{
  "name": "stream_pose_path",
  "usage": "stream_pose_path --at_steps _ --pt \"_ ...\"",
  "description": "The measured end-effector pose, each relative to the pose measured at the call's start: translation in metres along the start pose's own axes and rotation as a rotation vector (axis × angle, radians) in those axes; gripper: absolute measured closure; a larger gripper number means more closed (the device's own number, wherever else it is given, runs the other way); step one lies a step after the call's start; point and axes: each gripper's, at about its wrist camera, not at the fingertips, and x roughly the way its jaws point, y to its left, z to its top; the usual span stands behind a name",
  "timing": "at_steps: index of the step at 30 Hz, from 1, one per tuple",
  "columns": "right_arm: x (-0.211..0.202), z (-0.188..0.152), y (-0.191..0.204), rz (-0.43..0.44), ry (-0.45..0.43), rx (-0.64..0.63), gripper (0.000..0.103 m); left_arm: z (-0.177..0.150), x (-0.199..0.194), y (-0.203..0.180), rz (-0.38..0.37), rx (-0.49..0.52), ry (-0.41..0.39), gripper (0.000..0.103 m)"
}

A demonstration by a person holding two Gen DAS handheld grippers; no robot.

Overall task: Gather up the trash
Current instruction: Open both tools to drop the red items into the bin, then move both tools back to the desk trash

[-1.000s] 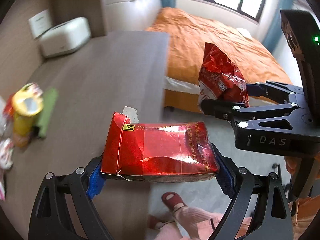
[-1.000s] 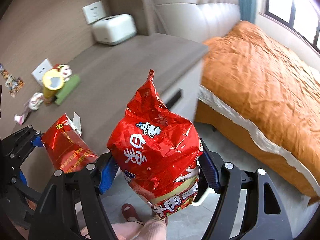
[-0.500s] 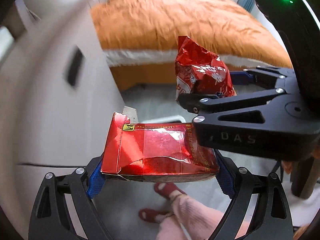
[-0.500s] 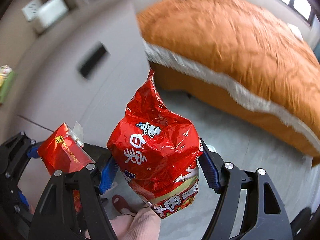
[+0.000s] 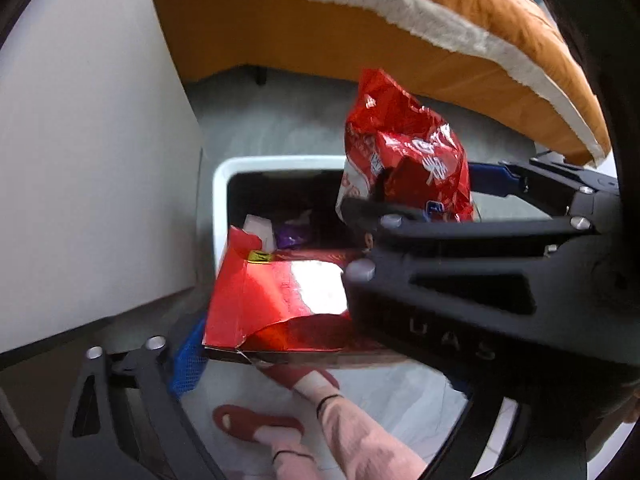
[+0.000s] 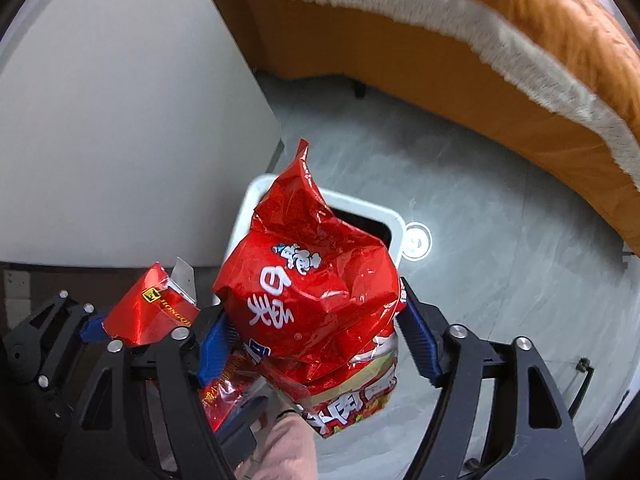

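Left tongs (image 5: pixel 320 344) clasping red carton (image 5: pixel 280 300), right tongs (image 6: pixel 316 340) clasping red snack bag (image 6: pixel 312 280), jaws just easing wider, above white bin (image 5: pixel 220 208).

A glossy, crinkled red foil is seen on the snack bag (image 6: pixel 316 300), with light caught on every crease. The red carton (image 5: pixel 280 304) is of thin card with a mirror-bright foil face, torn and dented at its edges. The bin (image 5: pixel 220 200) is made of smooth white plastic with a dark inside. Above the bin, the bed cover (image 6: pixel 520 12) is shown as matt orange cloth edged with a rough, fluffy white trim. The floor (image 6: pixel 480 220) beside the bin is a smooth grey surface with a faint sheen. The fingers (image 6: pixel 420 344) are of matt black plastic, faced with blue textured pads and fixed with bright metal screws.
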Motion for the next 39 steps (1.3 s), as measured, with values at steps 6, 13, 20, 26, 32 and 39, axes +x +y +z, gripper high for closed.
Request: stream_pose_path --at_steps 6,13,20,26,32,39 --pt "0.046 -0.012 -0.014 -0.043 0.064 -0.013 0.005 -0.010 0.042 0.013 0.048 -0.037 0.048 0.005" --pt "0.038 -0.016 -0.014 -0.044 0.064 -0.028 0.005 -0.008 0.028 0.010 0.078 -0.020 0.028 0.005" --pt "-0.008 -0.014 -0.006 -0.042 0.022 -0.033 0.005 0.000 -0.018 0.006 0.098 -0.002 -0.025 0.005" --pt "-0.076 -0.014 -0.006 -0.027 -0.039 -0.009 0.005 -0.003 -0.092 -0.010 0.101 0.007 -0.098 0.005" --pt "-0.171 -0.015 0.000 -0.020 -0.153 -0.021 0.005 -0.005 -0.174 -0.029 0.083 -0.001 -0.206 0.005" --pt "-0.274 -0.026 0.008 -0.059 -0.348 -0.005 0.005 -0.006 -0.270 -0.036 0.129 -0.031 -0.357 0.005"
